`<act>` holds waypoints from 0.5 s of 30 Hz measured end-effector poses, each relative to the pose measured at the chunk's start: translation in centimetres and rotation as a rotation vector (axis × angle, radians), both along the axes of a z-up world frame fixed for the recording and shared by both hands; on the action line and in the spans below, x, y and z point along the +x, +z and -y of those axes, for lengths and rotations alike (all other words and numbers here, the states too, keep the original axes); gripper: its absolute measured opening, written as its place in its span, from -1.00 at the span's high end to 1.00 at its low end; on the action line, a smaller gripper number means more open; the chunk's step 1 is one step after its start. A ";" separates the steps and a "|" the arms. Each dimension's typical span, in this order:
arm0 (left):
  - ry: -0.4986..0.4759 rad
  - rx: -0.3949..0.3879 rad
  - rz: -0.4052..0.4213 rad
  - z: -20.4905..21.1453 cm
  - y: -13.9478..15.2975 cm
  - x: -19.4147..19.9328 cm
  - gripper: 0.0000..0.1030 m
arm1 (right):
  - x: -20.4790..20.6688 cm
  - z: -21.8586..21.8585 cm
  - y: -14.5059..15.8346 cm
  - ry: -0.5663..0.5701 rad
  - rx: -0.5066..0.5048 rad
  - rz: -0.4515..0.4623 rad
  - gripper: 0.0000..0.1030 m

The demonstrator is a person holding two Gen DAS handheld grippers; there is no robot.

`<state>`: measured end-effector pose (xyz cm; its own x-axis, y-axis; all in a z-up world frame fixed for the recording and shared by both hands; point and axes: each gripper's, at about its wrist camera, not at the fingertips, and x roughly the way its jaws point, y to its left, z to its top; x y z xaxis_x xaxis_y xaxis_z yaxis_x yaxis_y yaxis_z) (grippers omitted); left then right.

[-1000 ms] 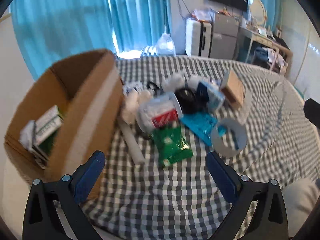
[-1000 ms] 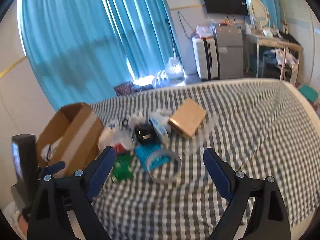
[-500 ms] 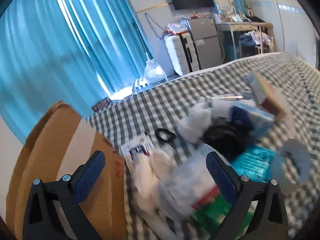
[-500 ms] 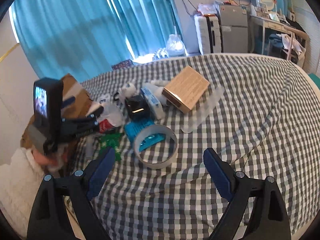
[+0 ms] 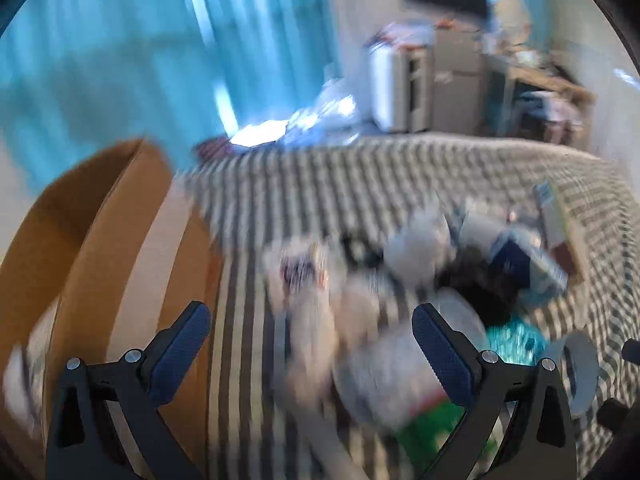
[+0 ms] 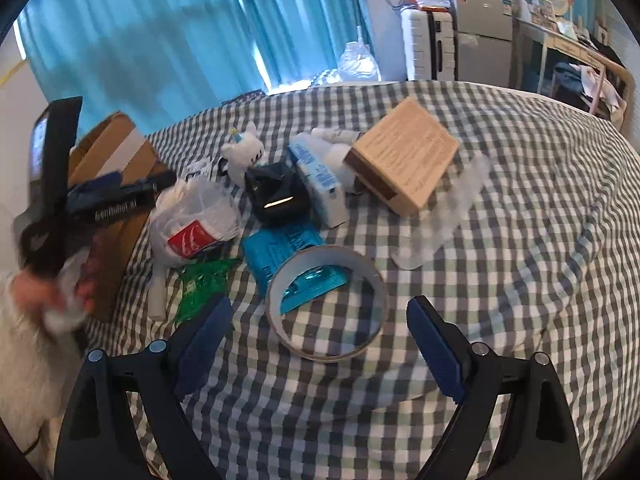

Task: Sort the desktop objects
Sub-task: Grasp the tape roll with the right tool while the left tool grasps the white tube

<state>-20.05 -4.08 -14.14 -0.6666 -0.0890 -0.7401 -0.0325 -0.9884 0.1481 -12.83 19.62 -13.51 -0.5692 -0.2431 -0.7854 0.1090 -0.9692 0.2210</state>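
Right gripper point(image 6: 320, 344): jaws spread, empty, above the tape roll point(image 6: 326, 303) near the checked cloth's point(image 6: 500, 300) front edge. Left gripper point(image 5: 310, 344): spread, empty, over the blurred pile. Pile mid-cloth: white bag point(image 6: 196, 216), black case point(image 6: 276, 194), brown box point(image 6: 404, 156). Cardboard carton point(image 6: 120, 160) at left edge.

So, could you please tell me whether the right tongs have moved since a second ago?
Yes. The right tongs have come down toward the tape roll, which now lies just ahead of the open jaws on the checked cloth.
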 end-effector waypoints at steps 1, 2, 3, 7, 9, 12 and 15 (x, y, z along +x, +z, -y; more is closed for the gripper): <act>0.048 0.012 0.032 -0.2 -0.5 1.2 -1.00 | 0.0 0.3 -0.1 0.004 0.008 0.001 -0.74; 0.088 0.038 0.064 -0.3 -1.0 2.3 -1.00 | 0.2 0.6 -0.3 0.010 0.023 0.003 -0.74; 0.115 0.070 0.089 -0.3 -1.4 3.2 -1.00 | 0.3 0.7 -0.3 0.015 0.032 0.004 -0.74; 0.238 0.232 0.170 1.1 -4.5 6.4 -1.00 | 0.8 0.8 -0.6 0.018 0.038 0.015 -0.74; 0.261 0.206 0.201 1.3 -5.6 6.8 -1.00 | 1.1 0.9 -0.5 0.028 0.043 0.009 -0.74; 0.288 0.184 0.195 1.9 -5.9 6.6 -1.00 | 1.1 1.1 -1.0 0.033 0.074 0.019 -0.74; 0.288 0.216 0.209 2.4 -6.4 6.2 -1.00 | 0.6 0.9 -1.8 0.031 0.067 0.048 -0.74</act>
<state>-13.87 -6.45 -20.53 -0.4706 -0.0782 -0.8789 0.2430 -0.9690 -0.0438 -12.24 18.69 -15.35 -0.5233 -0.2066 -0.8267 0.1305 -0.9781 0.1619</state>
